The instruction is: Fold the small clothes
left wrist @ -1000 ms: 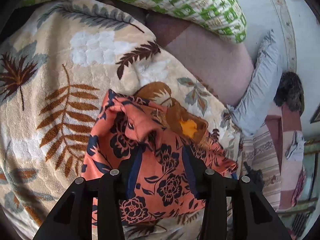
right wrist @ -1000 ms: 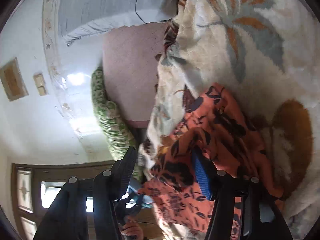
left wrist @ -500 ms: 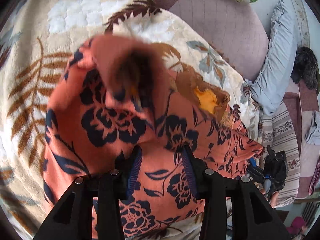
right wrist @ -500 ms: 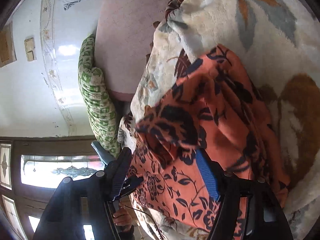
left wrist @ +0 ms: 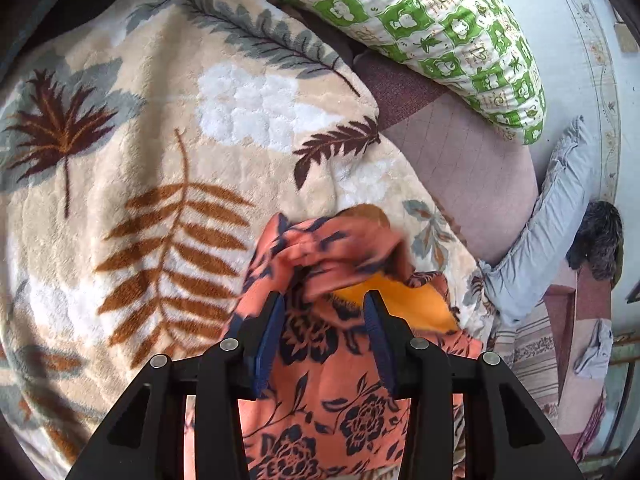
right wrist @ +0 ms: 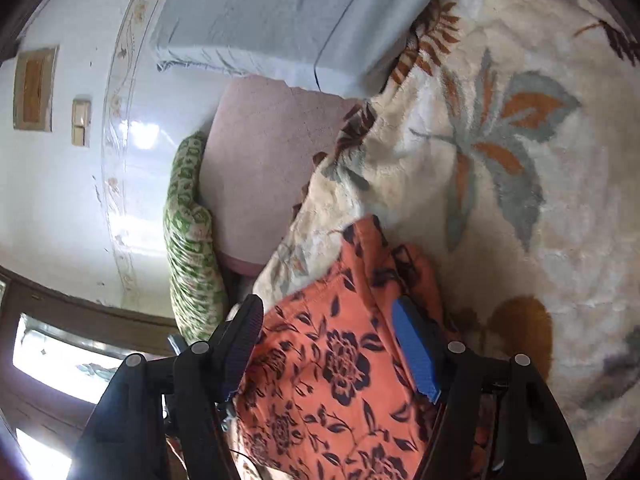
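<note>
An orange garment point(left wrist: 328, 392) with dark blue flowers lies crumpled on a cream leaf-print blanket point(left wrist: 160, 160). My left gripper point(left wrist: 326, 312) is shut on a bunched fold of it, and cloth spills out on both sides of the fingers. A plain orange-yellow patch point(left wrist: 404, 304) shows just behind that fold. In the right wrist view the same garment point(right wrist: 332, 360) spreads flat under my right gripper point(right wrist: 328, 328). Its jaws stand wide and open, with the cloth between them and the blue pad point(right wrist: 412, 352) lying over the fabric.
A green-and-white patterned pillow point(left wrist: 420, 20) lies at the blanket's far edge beside a bare pink mattress point(left wrist: 460, 152). A grey pillow point(left wrist: 552, 224) leans by the wall, with a dark furry thing point(left wrist: 596, 240) beyond it. In the right wrist view the blanket point(right wrist: 500, 160) stretches out past the garment.
The garment was flung up and spread half a second ago and has dropped back, bunched near the left fingers. The right jaws stand wider than a second ago.
</note>
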`<state>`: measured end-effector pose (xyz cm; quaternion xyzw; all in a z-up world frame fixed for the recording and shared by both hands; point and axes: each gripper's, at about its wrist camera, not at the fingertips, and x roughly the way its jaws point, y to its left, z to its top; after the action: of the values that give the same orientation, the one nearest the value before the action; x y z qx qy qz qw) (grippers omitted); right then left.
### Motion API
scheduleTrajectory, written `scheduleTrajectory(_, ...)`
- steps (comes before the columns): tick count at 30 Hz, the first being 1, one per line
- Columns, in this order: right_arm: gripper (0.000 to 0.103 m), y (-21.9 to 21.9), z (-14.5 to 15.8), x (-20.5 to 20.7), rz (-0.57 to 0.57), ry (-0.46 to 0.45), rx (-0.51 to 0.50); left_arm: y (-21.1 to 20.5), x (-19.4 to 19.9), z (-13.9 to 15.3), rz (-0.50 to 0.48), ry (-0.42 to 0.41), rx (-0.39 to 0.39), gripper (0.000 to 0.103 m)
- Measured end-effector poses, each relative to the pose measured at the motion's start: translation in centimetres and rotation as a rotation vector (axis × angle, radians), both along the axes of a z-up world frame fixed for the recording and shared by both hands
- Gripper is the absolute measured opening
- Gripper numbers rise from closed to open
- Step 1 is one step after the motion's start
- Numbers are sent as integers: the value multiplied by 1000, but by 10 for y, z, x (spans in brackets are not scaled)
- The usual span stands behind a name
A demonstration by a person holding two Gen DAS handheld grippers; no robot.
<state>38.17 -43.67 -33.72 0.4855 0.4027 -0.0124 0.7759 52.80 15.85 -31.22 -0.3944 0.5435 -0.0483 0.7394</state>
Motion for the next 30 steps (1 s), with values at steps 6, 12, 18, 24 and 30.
scheduleTrajectory(6,69,22,-21,-54,59,90,-38,16,-68,13,-43,-25,-5,44)
scheduleTrajectory(12,69,46,-22,-84,80,96,-42,25,-130,0,-35,-11,-95,46)
scheduleTrajectory(18,69,57,-16,-116,46,70,-68,23,-179,-17,6,-61,-251,50)
scheduleTrajectory(24,70,80,-30,-136,59,91,24,6,-175,-38,-14,6,-224,50)
scheduleTrajectory(30,70,112,-43,-134,69,84,60,3,-157,-53,29,32,-230,50)
